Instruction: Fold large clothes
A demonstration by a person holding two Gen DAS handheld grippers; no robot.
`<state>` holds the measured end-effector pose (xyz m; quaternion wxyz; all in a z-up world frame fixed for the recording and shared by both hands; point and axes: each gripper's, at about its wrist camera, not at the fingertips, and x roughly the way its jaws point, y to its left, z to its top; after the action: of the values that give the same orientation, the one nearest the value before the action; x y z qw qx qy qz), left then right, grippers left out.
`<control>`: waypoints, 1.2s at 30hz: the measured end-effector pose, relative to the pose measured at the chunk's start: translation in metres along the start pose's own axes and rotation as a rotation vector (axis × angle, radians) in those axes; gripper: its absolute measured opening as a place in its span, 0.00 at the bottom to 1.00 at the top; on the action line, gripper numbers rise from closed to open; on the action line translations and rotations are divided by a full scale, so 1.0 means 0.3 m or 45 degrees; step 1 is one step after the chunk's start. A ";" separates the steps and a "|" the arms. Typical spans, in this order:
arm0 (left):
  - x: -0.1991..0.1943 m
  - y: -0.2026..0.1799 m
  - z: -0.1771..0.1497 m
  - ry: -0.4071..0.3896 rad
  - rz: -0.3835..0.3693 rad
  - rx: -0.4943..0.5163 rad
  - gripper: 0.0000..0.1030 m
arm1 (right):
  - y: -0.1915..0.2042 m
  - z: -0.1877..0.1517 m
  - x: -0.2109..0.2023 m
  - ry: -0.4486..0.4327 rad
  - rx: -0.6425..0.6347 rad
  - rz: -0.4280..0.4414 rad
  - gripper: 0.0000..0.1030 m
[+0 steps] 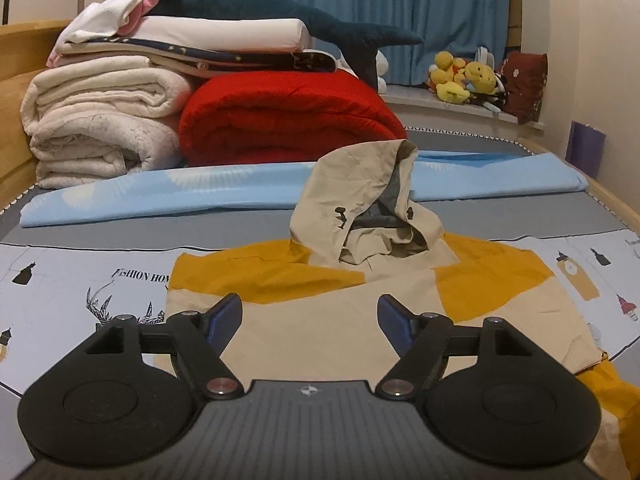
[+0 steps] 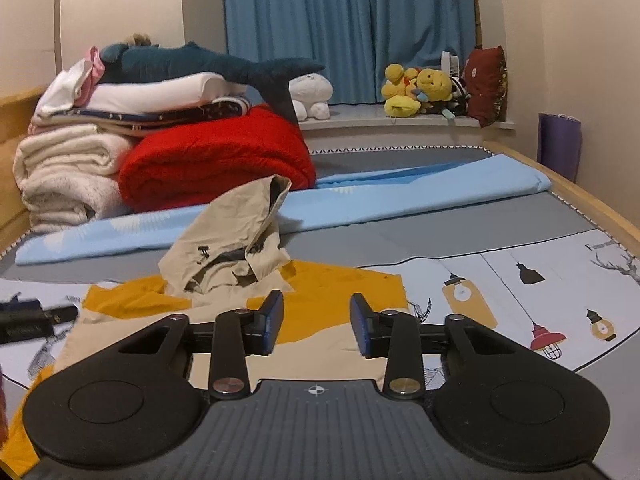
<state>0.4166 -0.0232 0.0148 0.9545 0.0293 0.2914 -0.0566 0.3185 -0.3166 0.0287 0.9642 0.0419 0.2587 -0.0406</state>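
A beige and mustard-yellow hooded jacket (image 1: 320,304) lies flat on the bed, its beige hood (image 1: 360,200) standing up at the far end. My left gripper (image 1: 310,312) is open and empty, low over the jacket's near beige part. My right gripper (image 2: 316,314) is open and empty over the jacket's right side (image 2: 332,292); the hood (image 2: 232,236) is ahead and to its left. Part of the left gripper (image 2: 32,320) shows at the left edge of the right wrist view.
The bed has a printed sheet (image 1: 72,292) and a folded light-blue sheet (image 1: 160,192) across it. A stack of white and red blankets (image 1: 280,120) with a shark plush (image 1: 280,8) stands at the back left. Plush toys (image 2: 420,88) sit on the windowsill. A wooden bed frame (image 2: 592,204) runs on the right.
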 end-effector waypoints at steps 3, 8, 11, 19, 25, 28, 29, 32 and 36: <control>0.005 -0.021 0.001 -0.017 0.005 0.019 0.75 | -0.031 0.009 -0.015 -0.009 0.019 0.009 0.19; 0.012 -0.028 0.014 -0.021 0.031 0.075 0.46 | -0.062 0.015 -0.013 -0.007 0.053 0.013 0.15; 0.019 0.004 0.025 0.006 0.063 0.063 0.27 | -0.076 0.024 -0.007 -0.009 0.081 0.017 0.11; 0.100 0.049 0.122 0.141 0.105 -0.037 0.18 | -0.091 0.027 0.013 -0.008 0.122 0.056 0.05; 0.204 0.021 0.304 0.146 0.103 -0.024 0.18 | -0.119 0.016 0.051 0.040 0.180 0.053 0.03; 0.286 0.005 0.397 0.164 0.088 -0.024 0.18 | -0.121 0.014 0.081 0.082 0.211 0.048 0.04; 0.317 -0.001 0.427 0.171 0.080 -0.025 0.18 | -0.121 0.014 0.092 0.099 0.216 0.051 0.05; 0.428 -0.025 0.499 0.205 0.040 -0.013 0.18 | -0.121 0.014 0.124 0.139 0.219 0.043 0.05; 0.612 -0.054 0.542 0.269 0.020 0.004 0.18 | -0.128 0.014 0.165 0.189 0.222 0.040 0.05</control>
<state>0.6557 -0.0704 0.0465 0.9188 0.0389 0.3902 -0.0464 0.3595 -0.3581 0.0050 0.9355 0.1326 0.3244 -0.0448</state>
